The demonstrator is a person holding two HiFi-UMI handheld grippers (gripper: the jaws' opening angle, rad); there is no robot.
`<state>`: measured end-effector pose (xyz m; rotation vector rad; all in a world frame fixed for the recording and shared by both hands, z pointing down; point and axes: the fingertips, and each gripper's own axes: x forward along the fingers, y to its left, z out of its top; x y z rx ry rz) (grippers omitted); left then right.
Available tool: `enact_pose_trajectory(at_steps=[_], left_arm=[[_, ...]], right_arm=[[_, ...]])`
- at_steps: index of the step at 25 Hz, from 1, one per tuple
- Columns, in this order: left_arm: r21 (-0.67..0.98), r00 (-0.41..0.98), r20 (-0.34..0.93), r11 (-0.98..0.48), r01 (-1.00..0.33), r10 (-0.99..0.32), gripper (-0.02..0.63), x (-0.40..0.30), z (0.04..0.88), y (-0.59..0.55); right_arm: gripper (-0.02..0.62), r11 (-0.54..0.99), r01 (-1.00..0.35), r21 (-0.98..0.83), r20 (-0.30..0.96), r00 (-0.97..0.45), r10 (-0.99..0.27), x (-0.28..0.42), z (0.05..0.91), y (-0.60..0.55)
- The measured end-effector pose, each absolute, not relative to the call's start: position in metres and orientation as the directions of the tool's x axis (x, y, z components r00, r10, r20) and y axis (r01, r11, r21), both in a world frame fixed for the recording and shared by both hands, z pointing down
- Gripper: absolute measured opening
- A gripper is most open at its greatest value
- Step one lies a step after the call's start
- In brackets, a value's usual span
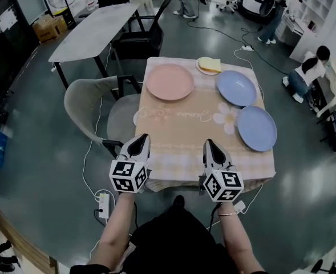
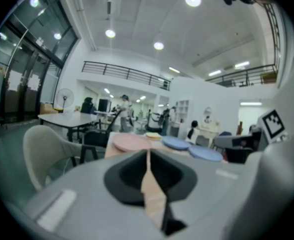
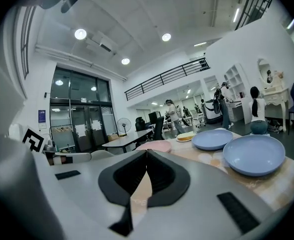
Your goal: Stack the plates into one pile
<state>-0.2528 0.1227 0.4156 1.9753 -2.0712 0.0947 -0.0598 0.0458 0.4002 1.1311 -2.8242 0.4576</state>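
Plates, head view: three large plates lie one by one on the table (image 1: 185,131), none on another. The pink plate (image 1: 169,82) is at 11 o'clock of the tabletop, the far blue plate (image 1: 236,88) at 1 o'clock and the near blue plate (image 1: 256,128) at 3 o'clock by the right edge. The two blue ones lie just beside each other; whether their rims touch cannot be told.
Small plate, head view: a small plate (image 1: 209,65) bearing a yellow slab sits at 12 o'clock, at the far edge.
Orientation: each plate lies flat with its hollow side up. Being round, they have no long axis and point nowhere.
Grippers, head view: the left gripper (image 1: 140,137) is at 7 o'clock and the right gripper (image 1: 209,144) at 5 o'clock. Both are over the near edge, aimed towards 12 o'clock and well apart from every plate.
Why so: the spread-out plates suggest stacking has not begun, and the grippers look poised for a first reach.
Left gripper view: the jaws are pressed together with nothing between them. The pink plate lies straight ahead at 12 o'clock, the blue plates towards 1 o'clock.
Right gripper view: the jaws are likewise together and empty. The near blue plate lies at 2 o'clock with the far blue plate beyond it, and the pink plate is at 12 o'clock.
Next, as a judgement: the jaws must part before they can take a rim. The right gripper is the closer one to the blue pair.
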Motion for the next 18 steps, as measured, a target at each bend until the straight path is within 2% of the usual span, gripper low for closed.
enact_pose_trajectory(at_steps=[10,18], left_arm=[[0.137,-0.083,0.276,0.124,-0.983,-0.958,0.069,-0.266,0.419,0.084],[0.118,-0.117,0.294,0.157,-0.98,-0.949,0.102,-0.302,0.423,0.048]], right_arm=[[0.006,0.711,-0.639,-0.294,0.173,-0.767,-0.617,-0.069,0.411,-0.003],[0.008,0.7,-0.63,-0.335,0.189,-0.773,-0.605,-0.094,0.424,-0.042]])
